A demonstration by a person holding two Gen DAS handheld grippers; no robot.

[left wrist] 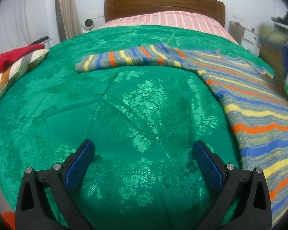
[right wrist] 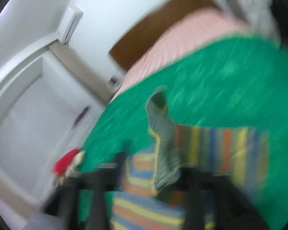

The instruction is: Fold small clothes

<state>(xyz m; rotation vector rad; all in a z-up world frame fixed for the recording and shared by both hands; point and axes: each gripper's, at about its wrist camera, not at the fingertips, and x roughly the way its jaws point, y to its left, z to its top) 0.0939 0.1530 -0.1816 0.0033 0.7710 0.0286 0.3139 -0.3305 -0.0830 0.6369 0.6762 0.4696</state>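
A green bedspread [left wrist: 124, 95] covers the bed below a wooden headboard [left wrist: 163, 2], striped pillow [left wrist: 13, 69] at left.

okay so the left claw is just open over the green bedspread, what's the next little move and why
Probably swing the left claw right to the striped sweater hem. It hangs open and empty over the green bedspread, while one sleeve lies spread out, unfolded. The right-wrist view is too blurred to judge.

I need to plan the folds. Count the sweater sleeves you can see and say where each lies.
1 for sure. A sleeve of the striped sweater lies flat across the green bedspread, pointing left. The other sleeve may be the blurred cloth in the right gripper.
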